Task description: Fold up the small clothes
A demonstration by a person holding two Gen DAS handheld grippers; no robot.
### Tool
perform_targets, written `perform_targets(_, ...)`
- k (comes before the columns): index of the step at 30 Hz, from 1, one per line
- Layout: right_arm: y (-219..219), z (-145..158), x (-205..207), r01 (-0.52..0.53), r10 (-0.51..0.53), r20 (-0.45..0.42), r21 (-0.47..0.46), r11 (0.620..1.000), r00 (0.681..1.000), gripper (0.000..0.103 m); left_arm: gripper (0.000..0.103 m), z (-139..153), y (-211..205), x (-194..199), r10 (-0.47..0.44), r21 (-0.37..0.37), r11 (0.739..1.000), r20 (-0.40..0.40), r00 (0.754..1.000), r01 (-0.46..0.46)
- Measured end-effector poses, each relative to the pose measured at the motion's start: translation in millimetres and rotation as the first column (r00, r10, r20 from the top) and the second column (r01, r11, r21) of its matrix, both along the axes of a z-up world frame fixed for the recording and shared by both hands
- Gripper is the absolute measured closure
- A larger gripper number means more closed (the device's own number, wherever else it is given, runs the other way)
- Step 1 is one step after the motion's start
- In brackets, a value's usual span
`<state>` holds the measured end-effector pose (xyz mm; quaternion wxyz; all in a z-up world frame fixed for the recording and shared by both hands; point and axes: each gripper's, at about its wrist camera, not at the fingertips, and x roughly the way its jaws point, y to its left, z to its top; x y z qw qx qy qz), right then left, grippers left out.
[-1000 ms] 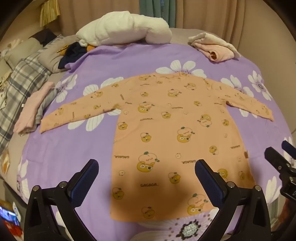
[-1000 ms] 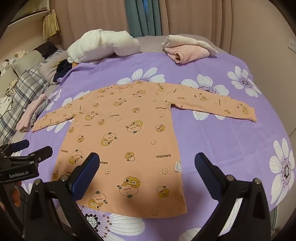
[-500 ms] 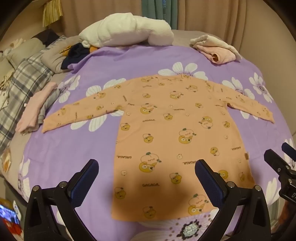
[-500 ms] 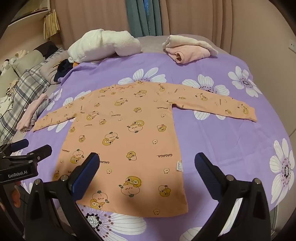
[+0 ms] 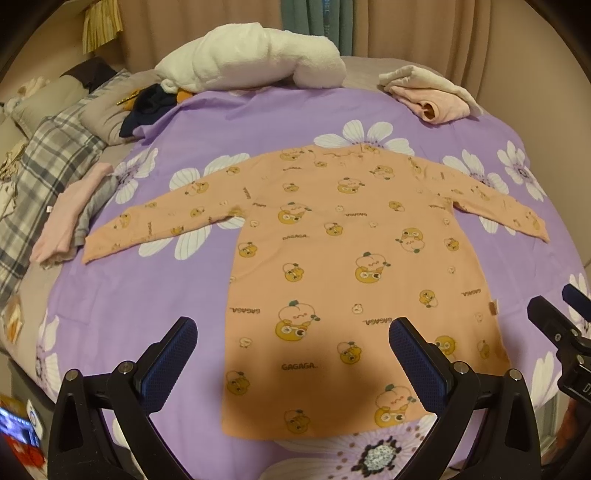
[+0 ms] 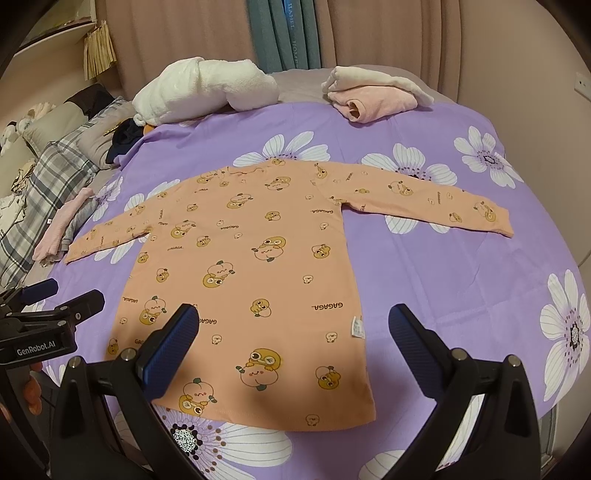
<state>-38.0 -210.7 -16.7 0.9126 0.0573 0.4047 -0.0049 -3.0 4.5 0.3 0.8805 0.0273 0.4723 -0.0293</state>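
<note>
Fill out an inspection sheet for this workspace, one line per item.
Surface: purple floral bedsheet, smooth around the garment.
Job's things: orange printed shirt lying flat, both sleeves spread out, hem nearest the cameras, unfolded.
Clutter: white plush bundle and folded pink garment at the far edge; pale pink cloth, plaid blanket and dark clothing on the left.
Grippers: left tongs open above the shirt's hem, holding nothing; right tongs open, holding nothing.
Cables: nothing seen.
Surroundings: beige curtains, teal curtain strip.
</note>
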Motion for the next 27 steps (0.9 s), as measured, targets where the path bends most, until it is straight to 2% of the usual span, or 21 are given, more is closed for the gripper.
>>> perform_targets(27, 1.3, -2.3, -1.6, -0.002, 0.002, -0.004, 0.007, 1.0, 1.0, 0.0, 0.0, -1.3, -0.2, 0.5, 0.0, 0.003, 1.0, -0.006, 1.0, 0.0)
